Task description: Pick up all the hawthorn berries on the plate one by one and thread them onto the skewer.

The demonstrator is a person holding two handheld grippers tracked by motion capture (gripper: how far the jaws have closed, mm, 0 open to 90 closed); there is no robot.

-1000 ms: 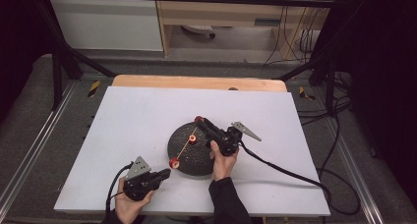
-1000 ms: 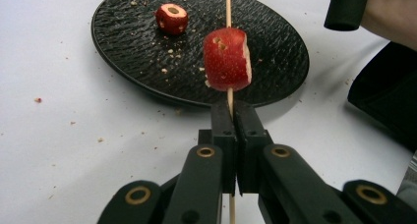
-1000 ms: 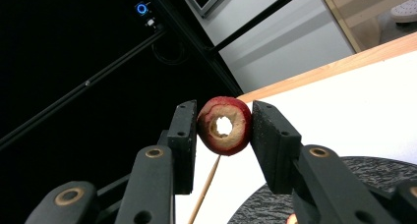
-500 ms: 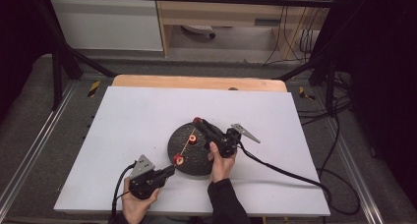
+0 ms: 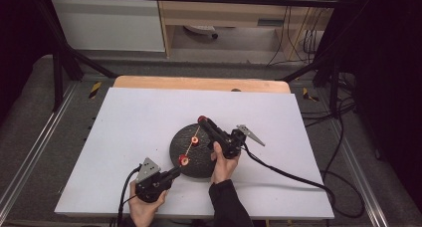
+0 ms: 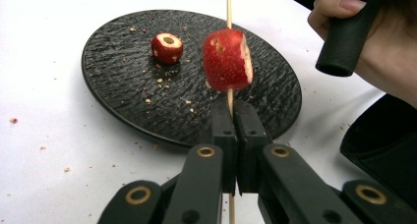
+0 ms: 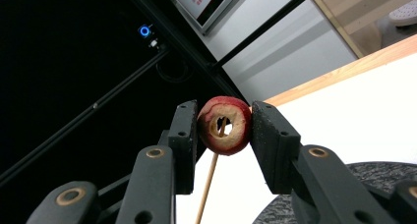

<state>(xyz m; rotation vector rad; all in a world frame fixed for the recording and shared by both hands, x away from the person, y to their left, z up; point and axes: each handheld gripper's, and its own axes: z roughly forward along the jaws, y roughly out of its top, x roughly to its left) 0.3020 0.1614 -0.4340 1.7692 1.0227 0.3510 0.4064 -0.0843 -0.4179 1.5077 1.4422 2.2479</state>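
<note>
My left gripper (image 6: 235, 111) is shut on a thin wooden skewer (image 6: 228, 8) that points away from it over a black round plate (image 6: 128, 101). A red cored fruit piece (image 6: 227, 61) is threaded on the skewer just past the jaws. A second red fruit piece (image 6: 167, 47) lies loose on the plate. My right gripper (image 7: 224, 120) is shut on a third cored red fruit (image 7: 225, 135), and the skewer's tip (image 7: 210, 172) shows through its hole. From above, the left gripper (image 5: 175, 170) is at the plate's near edge and the right gripper (image 5: 202, 120) at its far edge.
The plate (image 5: 204, 165) sits mid-table on a white sheet (image 5: 129, 122) with crumbs around it. A wooden table edge (image 5: 199, 82) runs along the back. A black cable (image 5: 293, 177) trails right from the right gripper. Metal frame bars stand at the sides.
My left gripper has moved a little up and right toward the plate, sliding the skewer and its threaded fruit toward the right gripper. The right hand has stayed where it was.
</note>
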